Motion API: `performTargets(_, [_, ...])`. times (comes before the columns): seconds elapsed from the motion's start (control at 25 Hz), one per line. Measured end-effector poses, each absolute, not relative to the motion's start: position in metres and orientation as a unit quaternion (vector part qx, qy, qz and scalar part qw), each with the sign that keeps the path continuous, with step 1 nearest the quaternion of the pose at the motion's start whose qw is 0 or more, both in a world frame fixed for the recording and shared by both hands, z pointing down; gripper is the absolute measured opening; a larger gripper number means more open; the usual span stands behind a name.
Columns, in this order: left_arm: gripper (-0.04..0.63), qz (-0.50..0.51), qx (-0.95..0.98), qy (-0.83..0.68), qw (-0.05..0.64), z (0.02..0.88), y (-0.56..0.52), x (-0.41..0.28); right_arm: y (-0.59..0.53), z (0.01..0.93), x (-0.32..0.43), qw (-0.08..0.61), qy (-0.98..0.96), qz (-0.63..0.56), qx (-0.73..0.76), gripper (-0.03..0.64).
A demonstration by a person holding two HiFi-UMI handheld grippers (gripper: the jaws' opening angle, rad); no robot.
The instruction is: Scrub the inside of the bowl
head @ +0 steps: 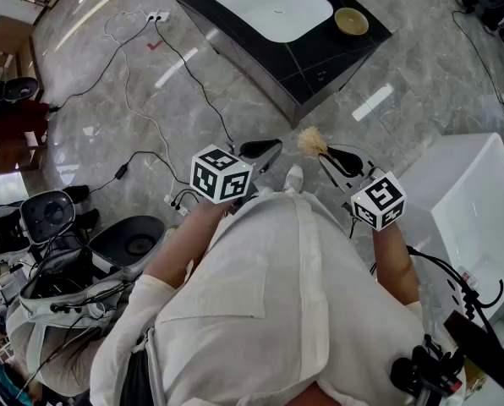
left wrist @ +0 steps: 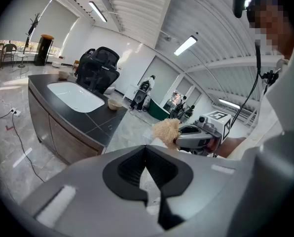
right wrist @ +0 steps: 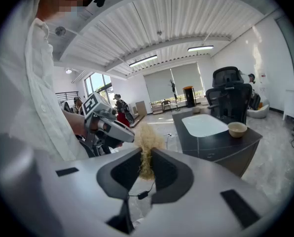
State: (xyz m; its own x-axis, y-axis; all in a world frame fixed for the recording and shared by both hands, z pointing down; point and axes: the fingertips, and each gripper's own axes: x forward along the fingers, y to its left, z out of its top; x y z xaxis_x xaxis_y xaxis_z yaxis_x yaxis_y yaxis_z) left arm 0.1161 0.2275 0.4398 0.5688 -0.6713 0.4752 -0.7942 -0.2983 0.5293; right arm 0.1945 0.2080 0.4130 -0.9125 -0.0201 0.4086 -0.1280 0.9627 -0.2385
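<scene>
A tan bowl [head: 351, 22] stands on the black counter [head: 320, 57], to the right of its white sink [head: 273, 2] and well ahead of me. It also shows as the bowl [left wrist: 115, 103] in the left gripper view and the bowl [right wrist: 237, 129] in the right gripper view. My right gripper [head: 326, 152] is shut on a straw-coloured fibre scrubber [head: 311, 140], whose tuft, the scrubber [right wrist: 147, 144], sticks up between the jaws. My left gripper [head: 273, 146] is held beside it, its jaws closed tip to tip on nothing. Both are held at chest height over the floor.
Cables [head: 134, 100] trail over the marble floor on the left. A black chair base [head: 129, 239] and gear bags [head: 49, 218] lie at my left side. A white tub [head: 472, 210] stands to my right. A black office chair [right wrist: 228, 95] stands behind the counter.
</scene>
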Motion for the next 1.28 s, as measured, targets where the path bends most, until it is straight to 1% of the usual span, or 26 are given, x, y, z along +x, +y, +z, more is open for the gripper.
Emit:
performTargets(0.16, [0.005, 0.07, 0.815, -0.441, 0.37, 0.431, 0.234, 0.118, 0.219, 0.411, 0.192, 0.212, -0.967, 0.132, 0.051, 0.051])
performTargets(0.32, [0.005, 0.062, 0.816, -0.437, 0.372, 0.43, 0.265, 0.115, 0.246, 0.41, 0.188, 0.22, -0.964, 0.138, 0.051, 0.049])
performTargets(0.52, [0.006, 0.047, 0.813, -0.44, 0.378, 0.433, 0.274, 0.092, 0.252, 0.406, 0.166, 0.228, -0.964, 0.128, 0.045, 0.051])
performTargets(0.8, [0.006, 0.047, 0.806, -0.457, 0.373, 0.446, 0.317, 0.118, 0.285, 0.408, 0.217, 0.218, -0.963, 0.136, 0.078, 0.051])
performTargets(1.04, [0.006, 0.057, 0.8, -0.471, 0.368, 0.447, 0.278, 0.11, 0.234, 0.407, 0.22, 0.208, -0.965, 0.131, 0.088, 0.051])
performTargets(1.28, [0.007, 0.045, 0.791, -0.49, 0.363, 0.439, 0.179, 0.114, 0.136, 0.401, 0.228, 0.196, -0.97, 0.126, 0.074, 0.051])
